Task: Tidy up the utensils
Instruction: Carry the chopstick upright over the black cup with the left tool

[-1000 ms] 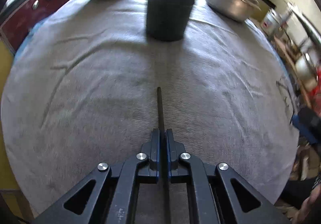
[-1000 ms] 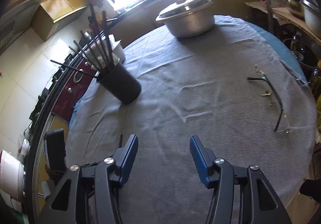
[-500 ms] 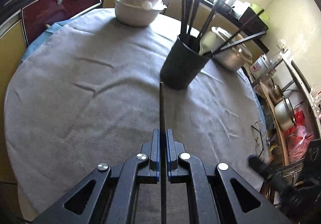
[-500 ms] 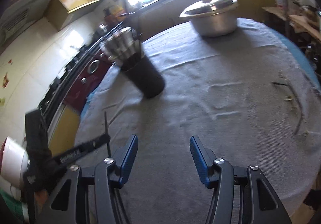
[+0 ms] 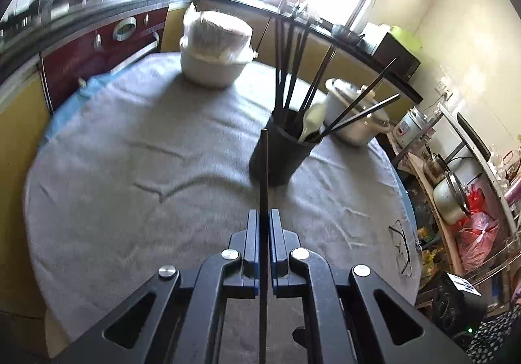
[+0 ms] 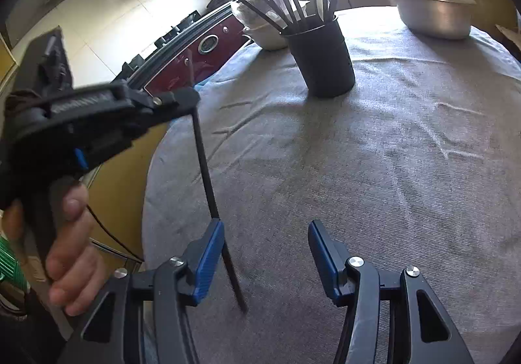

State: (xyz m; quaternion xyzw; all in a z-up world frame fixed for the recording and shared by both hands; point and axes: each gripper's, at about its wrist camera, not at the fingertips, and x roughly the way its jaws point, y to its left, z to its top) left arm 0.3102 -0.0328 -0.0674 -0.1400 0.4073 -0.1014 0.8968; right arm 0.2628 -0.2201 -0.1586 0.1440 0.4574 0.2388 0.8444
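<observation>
With our left gripper [image 5: 263, 227] pinching the black chopstick [image 5: 264, 168] and our right gripper [image 6: 265, 253] spread empty, we should tip the stick vertical over the black utensil holder [image 5: 280, 155] at twelve o'clock, then release it among the others.

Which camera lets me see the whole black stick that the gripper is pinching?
The right wrist view. There the black chopstick shows nearly full length, hanging from the left gripper above the grey cloth. The left wrist view looks straight along the stick, so it appears as a thin foreshortened line between the shut jaws.
</observation>
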